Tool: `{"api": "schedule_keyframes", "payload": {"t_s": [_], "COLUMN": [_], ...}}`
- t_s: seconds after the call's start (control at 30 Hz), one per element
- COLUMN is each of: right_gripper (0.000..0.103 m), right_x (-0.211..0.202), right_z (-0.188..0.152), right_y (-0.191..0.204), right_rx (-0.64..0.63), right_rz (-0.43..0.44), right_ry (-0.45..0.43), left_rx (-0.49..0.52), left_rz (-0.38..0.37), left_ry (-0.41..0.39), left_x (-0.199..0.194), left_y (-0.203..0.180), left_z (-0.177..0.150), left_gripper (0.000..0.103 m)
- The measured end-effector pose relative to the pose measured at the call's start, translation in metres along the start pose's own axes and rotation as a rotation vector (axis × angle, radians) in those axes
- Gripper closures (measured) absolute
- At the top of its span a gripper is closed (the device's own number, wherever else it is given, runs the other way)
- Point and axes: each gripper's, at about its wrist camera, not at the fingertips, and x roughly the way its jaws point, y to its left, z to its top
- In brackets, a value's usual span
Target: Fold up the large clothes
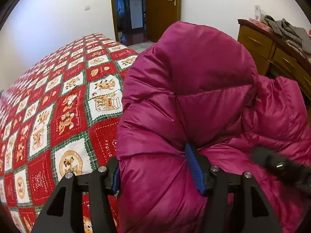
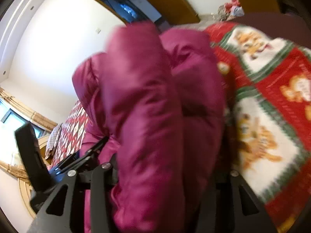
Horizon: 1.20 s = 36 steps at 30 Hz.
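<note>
A magenta puffer jacket (image 1: pixel 186 89) is bunched and lifted over the bed. My left gripper (image 1: pixel 157 172) is shut on a thick fold of it, the blue pads (image 1: pixel 194 167) pressing into the padding. In the right wrist view, which is tilted and blurred, the jacket (image 2: pixel 155 106) fills the middle and my right gripper (image 2: pixel 161 174) is shut on another fold of it; its fingertips are hidden by the fabric. The other gripper shows as a dark blur at the right of the left wrist view (image 1: pixel 279 165) and at the left of the right wrist view (image 2: pixel 35 155).
The bed carries a red, white and green patchwork cover (image 1: pixel 64 106), also in the right wrist view (image 2: pixel 272 116). A wooden dresser (image 1: pixel 272 52) with piled clothes stands at the right. An open doorway (image 1: pixel 132 9) and a wooden door (image 1: pixel 163 5) are behind.
</note>
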Motion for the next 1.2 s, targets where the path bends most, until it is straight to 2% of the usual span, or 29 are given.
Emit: {"api": "schedule_keyframes", "payload": {"t_s": [0.1, 0.17, 0.3, 0.37, 0.47, 0.5, 0.57, 0.63, 0.73, 0.83, 0.97, 1.1, 1.2], "right_gripper": [0.051, 0.051, 0.058, 0.059, 0.061, 0.063, 0.07, 0.071, 0.074, 0.074, 0.074, 0.074, 0.074], "right_x": [-0.031, -0.052, -0.081, -0.085, -0.059, -0.043, -0.015, 0.0, -0.003, -0.003, 0.005, 0.003, 0.002], "right_z": [-0.006, -0.01, -0.01, -0.006, 0.004, 0.005, 0.009, 0.014, 0.017, 0.017, 0.019, 0.016, 0.013], "right_y": [0.006, 0.02, 0.066, 0.087, 0.106, 0.11, 0.1, 0.085, 0.054, 0.04, 0.033, 0.027, 0.026], "right_rx": [-0.005, -0.053, -0.17, -0.23, -0.29, -0.296, -0.292, -0.258, -0.232, -0.221, -0.275, -0.257, -0.261], "right_rz": [-0.043, -0.118, -0.287, -0.306, -0.31, -0.336, -0.406, -0.443, -0.474, -0.462, -0.443, -0.421, -0.428], "right_ry": [-0.069, -0.123, -0.274, -0.298, -0.256, -0.242, -0.207, -0.158, -0.129, -0.105, -0.08, -0.093, -0.101], "left_rx": [-0.009, -0.019, -0.022, -0.026, -0.03, -0.03, -0.034, -0.045, -0.052, -0.049, -0.055, -0.048, -0.072], "left_rz": [-0.014, -0.02, -0.018, -0.018, -0.017, -0.018, -0.025, -0.033, -0.027, -0.007, 0.019, -0.016, -0.078], "left_ry": [-0.003, 0.001, 0.0, 0.0, -0.001, 0.0, 0.002, 0.009, 0.015, 0.023, 0.048, 0.046, 0.035], "left_x": [0.0, 0.0, 0.0, 0.0, -0.001, -0.001, -0.001, 0.0, 0.001, 0.003, 0.005, 0.0, -0.006], "left_y": [0.003, 0.004, 0.003, 0.003, 0.004, 0.004, 0.005, 0.007, 0.006, 0.003, 0.001, 0.004, 0.016], "left_z": [-0.001, -0.001, -0.001, -0.001, -0.001, -0.001, -0.001, -0.001, 0.0, 0.003, 0.009, 0.012, 0.023], "left_gripper": [0.042, 0.042, 0.042, 0.042, 0.042, 0.042, 0.042, 0.041, 0.04, 0.04, 0.036, 0.037, 0.037]}}
